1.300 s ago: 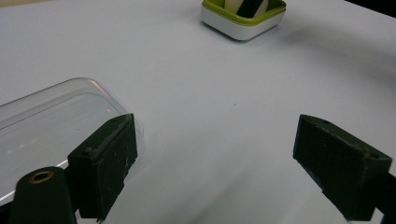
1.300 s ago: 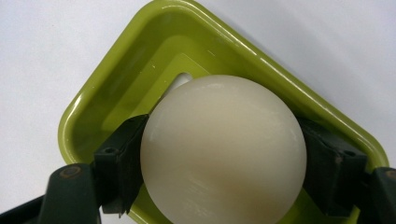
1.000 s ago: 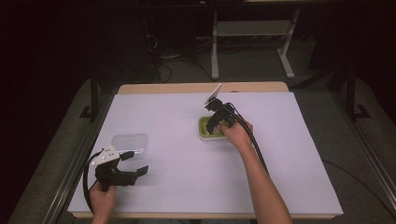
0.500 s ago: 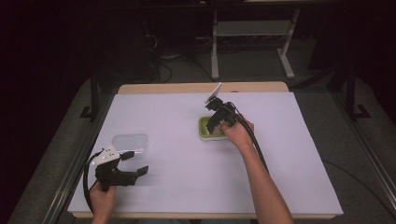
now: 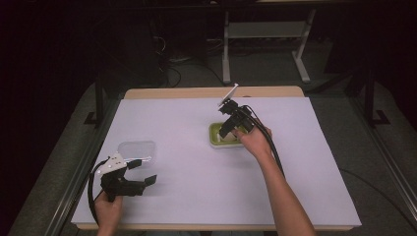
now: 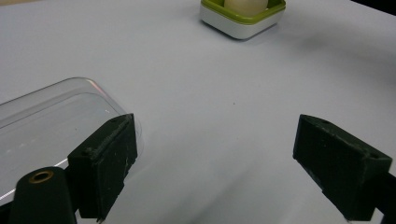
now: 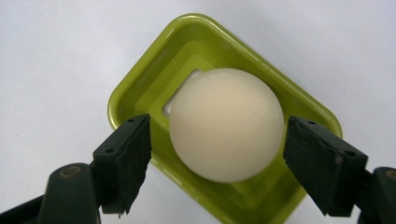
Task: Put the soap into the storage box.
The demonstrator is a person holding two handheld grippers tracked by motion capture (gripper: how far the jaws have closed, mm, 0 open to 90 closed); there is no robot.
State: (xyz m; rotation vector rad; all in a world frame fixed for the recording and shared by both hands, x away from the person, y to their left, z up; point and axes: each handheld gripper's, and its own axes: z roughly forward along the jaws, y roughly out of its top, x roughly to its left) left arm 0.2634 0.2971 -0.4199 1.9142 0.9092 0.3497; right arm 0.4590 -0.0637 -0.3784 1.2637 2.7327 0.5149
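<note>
Item: cream ball, seated in a green tray at mid-table, right of centre. Right gripper poised over it, jaws spread to either side of the ball, not touching it. Left gripper at the near left, jaws spread with nothing between them, just beside a clear plastic lid lying on the white table.

My right arm stretches forward across the table, wrist bent down, so my right gripper points steeply downward with its two black jaws spread wide apart. My left hand stays near me, holding my left gripper low and level, its jaws also wide apart
</note>
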